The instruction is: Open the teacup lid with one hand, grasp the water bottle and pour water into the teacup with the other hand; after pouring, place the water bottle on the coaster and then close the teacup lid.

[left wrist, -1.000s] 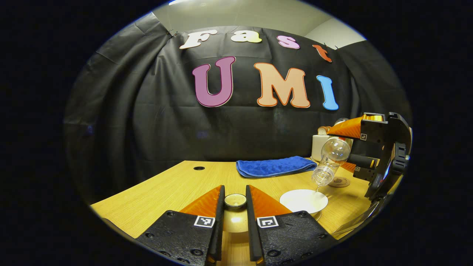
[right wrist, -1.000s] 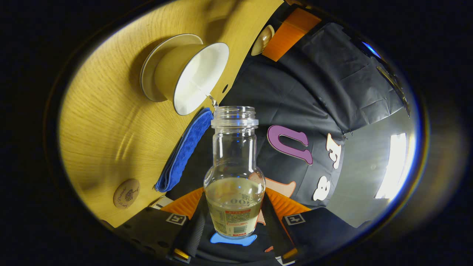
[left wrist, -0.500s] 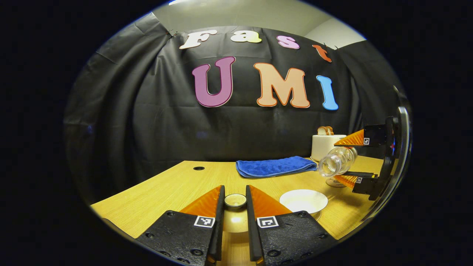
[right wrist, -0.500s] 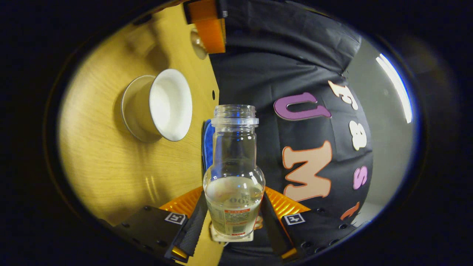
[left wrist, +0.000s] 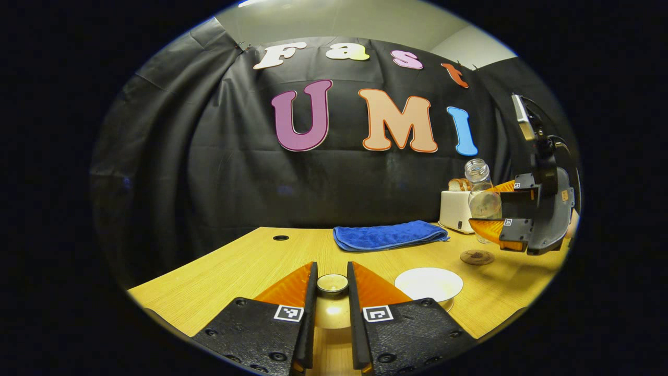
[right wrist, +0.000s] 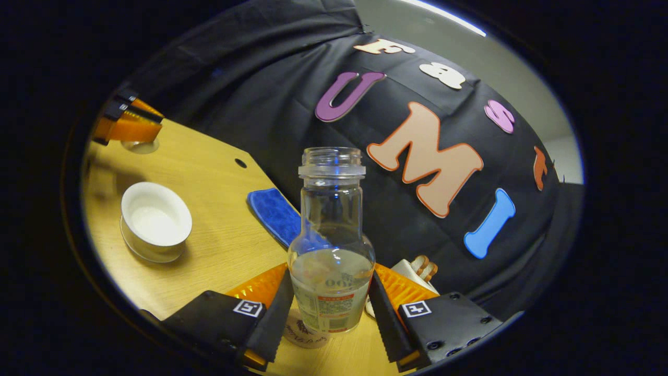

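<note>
My left gripper (left wrist: 332, 272) is shut on the knob of the golden teacup lid (left wrist: 332, 284) and holds it over the table's near edge. The white teacup (left wrist: 428, 283) stands uncovered just to its right, with liquid in it (right wrist: 155, 219). My right gripper (right wrist: 330, 282) is shut on the clear water bottle (right wrist: 331, 245), which is upright, uncapped and about a third full. The bottle hangs just over the round brown coaster (right wrist: 305, 332). In the left gripper view the coaster (left wrist: 476, 257) lies below and in front of the bottle (left wrist: 481, 198).
A folded blue towel (left wrist: 389, 235) lies at the back of the wooden table (left wrist: 245, 266). A white toaster (left wrist: 455, 210) with bread slices stands behind the coaster. The black cloth wall closes off the far side. A small round hole (left wrist: 281, 237) is in the tabletop at back left.
The right gripper swung the bottle from tilted over the teacup back to upright and carried it away to above the coaster. The left gripper with the lid stayed still.
</note>
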### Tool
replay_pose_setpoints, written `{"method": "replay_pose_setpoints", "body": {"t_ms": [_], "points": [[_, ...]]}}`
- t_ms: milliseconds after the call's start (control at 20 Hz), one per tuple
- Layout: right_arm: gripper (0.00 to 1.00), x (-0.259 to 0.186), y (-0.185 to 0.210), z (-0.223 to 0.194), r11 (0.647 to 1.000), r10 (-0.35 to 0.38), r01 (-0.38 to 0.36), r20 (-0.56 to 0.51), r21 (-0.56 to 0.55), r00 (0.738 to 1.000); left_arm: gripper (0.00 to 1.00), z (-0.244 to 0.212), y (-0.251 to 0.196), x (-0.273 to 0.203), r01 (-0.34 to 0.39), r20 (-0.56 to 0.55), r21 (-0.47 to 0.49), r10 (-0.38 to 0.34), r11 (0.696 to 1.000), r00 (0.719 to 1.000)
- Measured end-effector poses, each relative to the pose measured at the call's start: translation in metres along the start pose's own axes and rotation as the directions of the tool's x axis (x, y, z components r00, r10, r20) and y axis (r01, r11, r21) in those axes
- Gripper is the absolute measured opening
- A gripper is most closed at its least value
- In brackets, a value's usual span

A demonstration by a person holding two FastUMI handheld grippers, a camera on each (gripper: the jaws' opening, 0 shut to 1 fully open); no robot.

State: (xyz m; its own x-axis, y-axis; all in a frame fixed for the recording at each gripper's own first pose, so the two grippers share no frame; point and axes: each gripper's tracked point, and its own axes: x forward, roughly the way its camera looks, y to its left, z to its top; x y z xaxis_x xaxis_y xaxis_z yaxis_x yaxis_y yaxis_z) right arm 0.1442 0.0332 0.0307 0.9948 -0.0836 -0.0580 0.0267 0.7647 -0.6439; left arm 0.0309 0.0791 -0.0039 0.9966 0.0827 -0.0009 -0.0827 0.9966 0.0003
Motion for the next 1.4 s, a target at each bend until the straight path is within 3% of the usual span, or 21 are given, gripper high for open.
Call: {"method": "replay_pose_setpoints", "body": {"t_ms": [150,300,600,650,750,1400], "points": [[0.79,0.007,-0.010,-0.017,0.983,0.006,0.001,-0.037,0.184,0.999,0.27,0.000,0.001,0.000,0.000,0.000,0.000,0.000,1.000,1.000],[0.81,0.014,-0.013,-0.035,0.933,0.041,-0.016,-0.061,0.359,0.997,0.27,-0.001,0.001,0.000,0.000,0.000,0.000,0.000,1.000,1.000],[0.79,0.020,-0.017,-0.063,0.843,0.093,-0.026,-0.097,0.538,0.991,0.27,0.000,0.001,0.000,0.000,0.001,0.000,0.000,1.000,1.000],[0.83,0.022,-0.018,-0.064,0.830,0.094,-0.025,-0.096,0.558,0.991,0.27,0.000,0.000,0.000,0.000,0.000,0.000,0.000,1.000,1.000],[0.81,0.024,-0.018,-0.071,0.815,0.102,-0.022,-0.105,0.579,0.989,0.27,0.000,0.000,0.000,0.001,0.000,0.000,-0.001,1.000,1.000],[0.82,0.023,-0.016,-0.085,0.802,0.108,-0.015,-0.121,0.597,0.987,0.27,-0.001,0.001,0.000,0.001,0.001,0.000,-0.001,1.000,1.000]]}}
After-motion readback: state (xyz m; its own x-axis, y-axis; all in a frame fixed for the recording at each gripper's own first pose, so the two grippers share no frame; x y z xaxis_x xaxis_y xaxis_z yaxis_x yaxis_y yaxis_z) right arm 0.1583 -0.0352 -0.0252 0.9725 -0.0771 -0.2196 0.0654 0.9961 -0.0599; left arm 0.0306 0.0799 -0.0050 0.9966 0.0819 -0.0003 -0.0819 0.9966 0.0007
